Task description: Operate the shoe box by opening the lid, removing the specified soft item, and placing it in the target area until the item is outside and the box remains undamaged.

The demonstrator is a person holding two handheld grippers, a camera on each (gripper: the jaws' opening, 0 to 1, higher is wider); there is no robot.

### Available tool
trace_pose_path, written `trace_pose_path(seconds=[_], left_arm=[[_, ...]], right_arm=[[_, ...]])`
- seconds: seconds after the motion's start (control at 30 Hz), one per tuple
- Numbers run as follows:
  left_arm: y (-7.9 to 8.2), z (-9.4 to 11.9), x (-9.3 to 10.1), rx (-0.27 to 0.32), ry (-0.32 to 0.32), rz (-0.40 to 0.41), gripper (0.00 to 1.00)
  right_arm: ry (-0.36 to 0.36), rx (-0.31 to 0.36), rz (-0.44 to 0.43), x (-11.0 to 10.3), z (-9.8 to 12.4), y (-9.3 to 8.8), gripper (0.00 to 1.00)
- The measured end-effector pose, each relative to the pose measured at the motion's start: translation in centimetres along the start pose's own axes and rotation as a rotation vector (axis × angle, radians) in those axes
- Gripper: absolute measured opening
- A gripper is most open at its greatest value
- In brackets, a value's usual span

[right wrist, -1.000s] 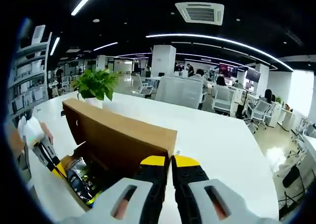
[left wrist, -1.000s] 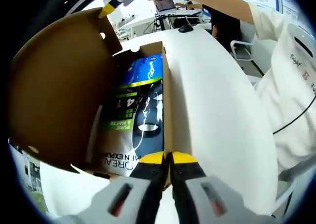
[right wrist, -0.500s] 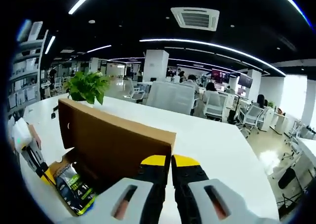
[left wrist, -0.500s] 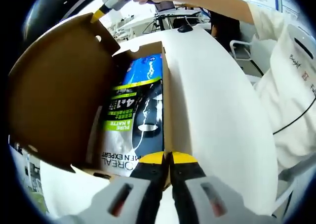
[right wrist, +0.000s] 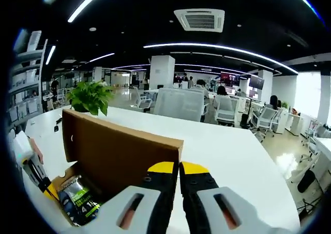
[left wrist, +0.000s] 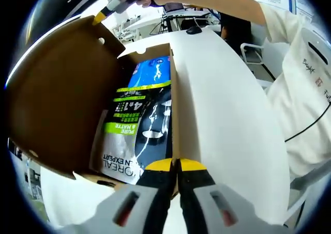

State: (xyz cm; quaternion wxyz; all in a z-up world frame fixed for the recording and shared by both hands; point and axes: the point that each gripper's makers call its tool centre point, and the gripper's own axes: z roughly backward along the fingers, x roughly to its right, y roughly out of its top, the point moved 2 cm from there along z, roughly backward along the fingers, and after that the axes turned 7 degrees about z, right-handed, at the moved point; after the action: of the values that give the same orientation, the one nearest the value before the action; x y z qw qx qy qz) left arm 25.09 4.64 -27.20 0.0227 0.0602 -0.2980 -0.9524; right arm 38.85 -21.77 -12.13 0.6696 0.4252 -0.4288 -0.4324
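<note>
Left gripper view: "MEN EXPERT" pouch [left wrist: 135,130].

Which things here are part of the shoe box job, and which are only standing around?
Job: shoe box, its raised lid, soft packet inside, left gripper, right gripper.
Around: potted plant, white table, office chairs.

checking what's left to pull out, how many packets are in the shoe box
1 that shows: a black, green and blue packet lying flat in the open shoe box, also seen in the right gripper view. More could be hidden beneath it.
</note>
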Motion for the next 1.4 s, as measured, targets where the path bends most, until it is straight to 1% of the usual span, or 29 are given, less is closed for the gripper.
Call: trace_pose_path(seconds=[0.2, 0.4, 0.6, 0.8, 0.93, 1.1, 1.3, 1.37, 1.4], left_arm=[[0.0, 0.0, 0.0, 0.0, 0.002, -0.002, 0.02], [0.0, 0.0, 0.0, 0.0, 0.0, -0.004, 0.02], [0.0, 0.0, 0.0, 0.0, 0.0, -0.005, 0.02], [0.0, 0.0, 0.0, -0.001, 0.001, -0.006, 0.02], [0.0, 0.0, 0.0, -0.002, 0.001, -0.006, 0.02], [0.0, 0.0, 0.0, -0.001, 0.004, -0.006, 0.02], [0.0, 0.0, 0.1, -0.002, 0.004, -0.009, 0.02], [0.0, 0.0, 0.1, -0.002, 0.005, -0.01, 0.03], [0.0, 0.0, 0.1, -0.004, 0.009, -0.016, 0.03]], right_arm=[[-0.023, -0.002, 0.051, 0.0, -0.4, 0.1, 0.01], [-0.018, 0.0, 0.036, 0.2, -0.6, 0.1, 0.01], [-0.024, -0.001, 0.069, 0.3, -0.8, 0.2, 0.01], [-0.04, -0.004, 0.068, 0.4, -1.3, 0.3, 0.01], [-0.042, 0.002, 0.043, 0.6, -1.6, 0.3, 0.01], [-0.051, 0.02, -0.063, 0.8, -2.0, 0.2, 0.01], [-0.052, 0.028, -0.082, 0.9, -2.6, 0.1, 0.0], [-0.056, 0.031, -0.088, 1.0, -3.0, 0.1, 0.0], [-0.059, 0.033, -0.09, 1.1, -3.7, 0.2, 0.0]])
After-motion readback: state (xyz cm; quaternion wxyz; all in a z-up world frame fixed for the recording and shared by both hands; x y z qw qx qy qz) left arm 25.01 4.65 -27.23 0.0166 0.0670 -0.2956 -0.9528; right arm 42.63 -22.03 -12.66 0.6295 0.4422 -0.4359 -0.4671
